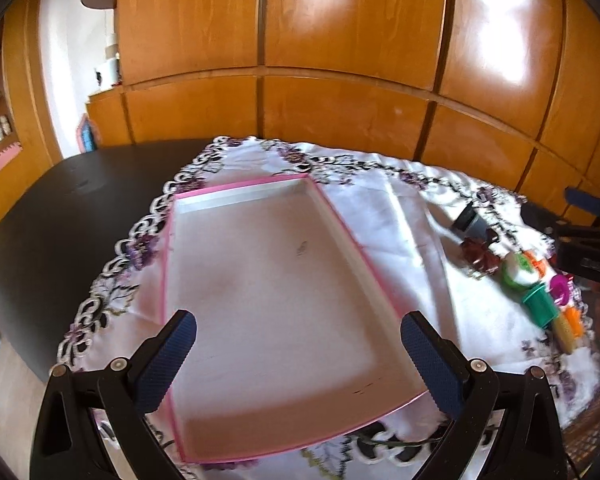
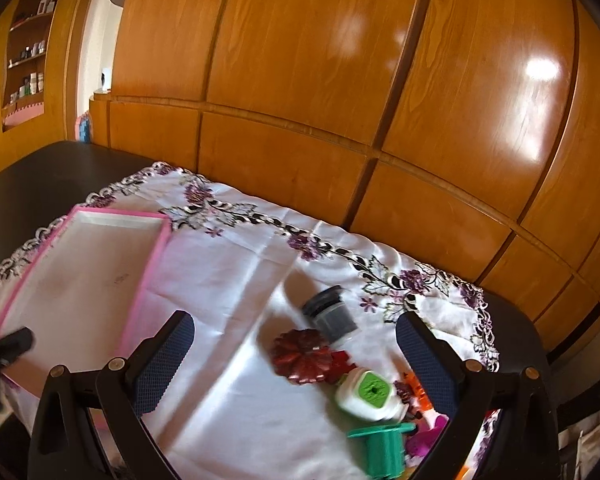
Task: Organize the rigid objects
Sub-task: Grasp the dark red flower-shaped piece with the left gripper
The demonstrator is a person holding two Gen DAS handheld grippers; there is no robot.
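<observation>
A shallow pink-edged box (image 1: 276,280) lies with nothing in it on the white embroidered cloth (image 1: 383,208). My left gripper (image 1: 300,336) hovers open over its near half. To its right lie small toys: a grey jar (image 1: 469,222), a dark red flower piece (image 1: 477,254), a white-and-green block (image 1: 517,270), a green cup (image 1: 539,304). In the right wrist view the box (image 2: 76,268) is at the left. My right gripper (image 2: 296,344) is open above the red flower piece (image 2: 301,354), the grey jar (image 2: 331,314), the white-and-green block (image 2: 365,394) and the green cup (image 2: 383,446).
The cloth covers a dark table (image 1: 60,208) that stands against a wall of glossy wooden cabinet doors (image 1: 339,60). Orange and magenta toys (image 2: 423,420) crowd the cloth's right corner near the table edge. Shelves with small bottles (image 2: 28,60) are at the far left.
</observation>
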